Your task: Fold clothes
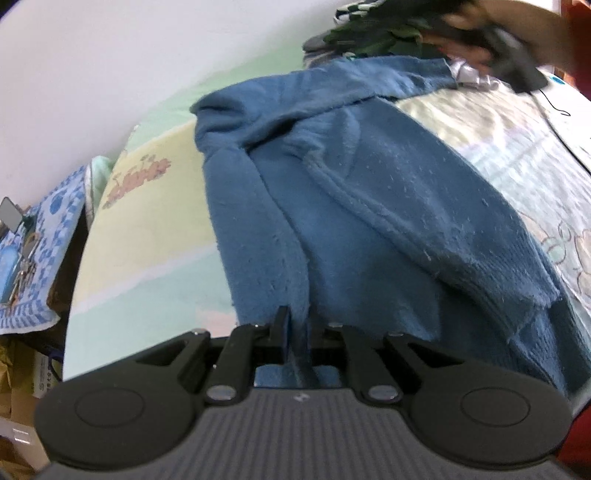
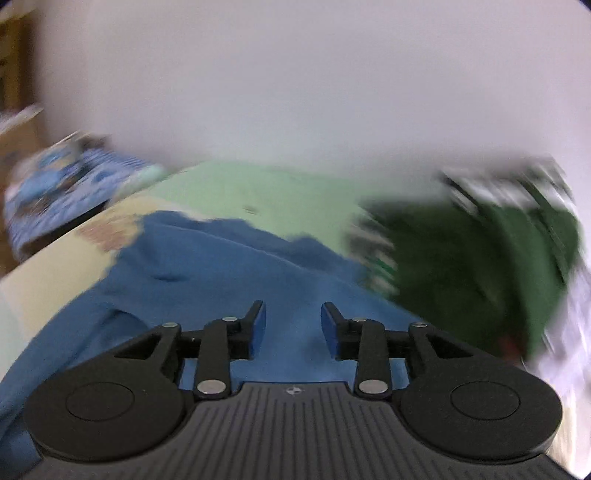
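A: Sweater (image 1: 332,206) pinched at its near edge by left gripper (image 1: 297,332), jaws pressed together on a fold of blue knit at 6 o'clock. Worth keeping that pinch firm and low while the fold gets laid.

B: Agreed. Right gripper (image 2: 293,325) spread, nothing between the pads, hovering over the blue cloth. Best brought down onto a free edge, not the middle of the panel.

A: Sweater spread across the bedsheet (image 1: 155,236), sleeve reaching toward 1 o'clock. Probably the sleeve next: pick near the cuff, carry across the body, set flat.

B: Blurred on that side, so slow the hand before closing. Green clothes (image 2: 480,266) lying at 2 o'clock, just beside the blue; easy to snag both by mistake.

A: Also a hand (image 1: 491,33) at 1 o'clock in the left view. Cannot tell whether the cuff lies free under it.

B: Then check for a single layer before pinching.
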`<state>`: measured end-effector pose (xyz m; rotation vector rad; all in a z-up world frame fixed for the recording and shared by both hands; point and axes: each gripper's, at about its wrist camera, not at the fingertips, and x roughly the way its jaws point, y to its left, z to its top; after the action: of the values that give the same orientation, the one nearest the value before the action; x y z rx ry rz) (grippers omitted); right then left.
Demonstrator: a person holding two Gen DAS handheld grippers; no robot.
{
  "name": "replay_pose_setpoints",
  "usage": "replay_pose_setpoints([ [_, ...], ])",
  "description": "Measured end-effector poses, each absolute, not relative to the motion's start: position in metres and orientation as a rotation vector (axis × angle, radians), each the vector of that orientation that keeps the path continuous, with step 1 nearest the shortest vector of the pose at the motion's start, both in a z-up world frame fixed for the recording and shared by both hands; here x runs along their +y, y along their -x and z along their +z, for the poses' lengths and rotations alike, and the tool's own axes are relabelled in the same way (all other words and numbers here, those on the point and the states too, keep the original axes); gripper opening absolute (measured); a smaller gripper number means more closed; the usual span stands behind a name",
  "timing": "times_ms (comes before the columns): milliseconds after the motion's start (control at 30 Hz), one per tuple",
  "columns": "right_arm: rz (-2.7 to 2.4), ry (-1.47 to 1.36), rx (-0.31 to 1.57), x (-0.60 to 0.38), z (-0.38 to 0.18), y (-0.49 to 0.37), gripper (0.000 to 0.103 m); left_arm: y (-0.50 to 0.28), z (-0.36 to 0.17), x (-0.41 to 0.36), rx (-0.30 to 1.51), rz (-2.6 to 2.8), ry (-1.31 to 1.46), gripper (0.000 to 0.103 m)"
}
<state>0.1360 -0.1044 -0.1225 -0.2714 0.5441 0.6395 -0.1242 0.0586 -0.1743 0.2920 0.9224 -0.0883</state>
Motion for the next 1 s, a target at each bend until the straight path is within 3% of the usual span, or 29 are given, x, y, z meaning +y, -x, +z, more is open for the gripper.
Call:
replay_pose_setpoints([
  [167, 0.881, 0.508, 0.461, -0.017, -0.125, -0.139, 0.043, 0.123, -0.178, 0.061, 0.920, -0.097, -0.266, 0.006],
  [300, 0.961, 0.639, 0.397, 0.032, -0.127, -0.142, 0.056, 0.122, -0.180, 0.064, 0.910, -0.104, -0.240, 0.006],
  [367, 0.979, 0.691, 0.395, 0.048, -0.129, -0.144, 0.056, 0.122, -0.180, 0.065, 0.905, -0.112, -0.232, 0.006],
  [400, 0.969, 0.719, 0.395, 0.055, -0.131, -0.146, 0.054, 0.123, -0.180, 0.067, 0.902, -0.116, -0.227, 0.006],
  [467, 0.953, 0.740, 0.430, 0.063, -0.133, -0.154, 0.039, 0.124, -0.180, 0.070, 0.896, -0.126, -0.214, 0.006],
  [500, 0.947, 0.730, 0.457, 0.063, -0.134, -0.159, 0.010, 0.124, -0.181, 0.071, 0.893, -0.133, -0.212, 0.006],
  [533, 0.942, 0.699, 0.486, 0.060, -0.133, -0.165, 0.006, 0.124, -0.181, 0.072, 0.890, -0.141, -0.212, 0.005],
  [733, 0.796, 0.394, 0.580, 0.027, -0.126, -0.205, 0.006, 0.124, -0.182, 0.075, 0.885, -0.181, -0.213, 0.004],
  [900, 0.646, 0.247, 0.734, 0.012, -0.161, -0.234, 0.006, 0.123, -0.181, 0.077, 0.885, -0.218, -0.223, 0.005],
  [1000, 0.635, 0.171, 0.697, 0.004, -0.164, -0.228, 0.015, 0.119, -0.175, 0.083, 0.906, -0.257, -0.213, 0.013],
])
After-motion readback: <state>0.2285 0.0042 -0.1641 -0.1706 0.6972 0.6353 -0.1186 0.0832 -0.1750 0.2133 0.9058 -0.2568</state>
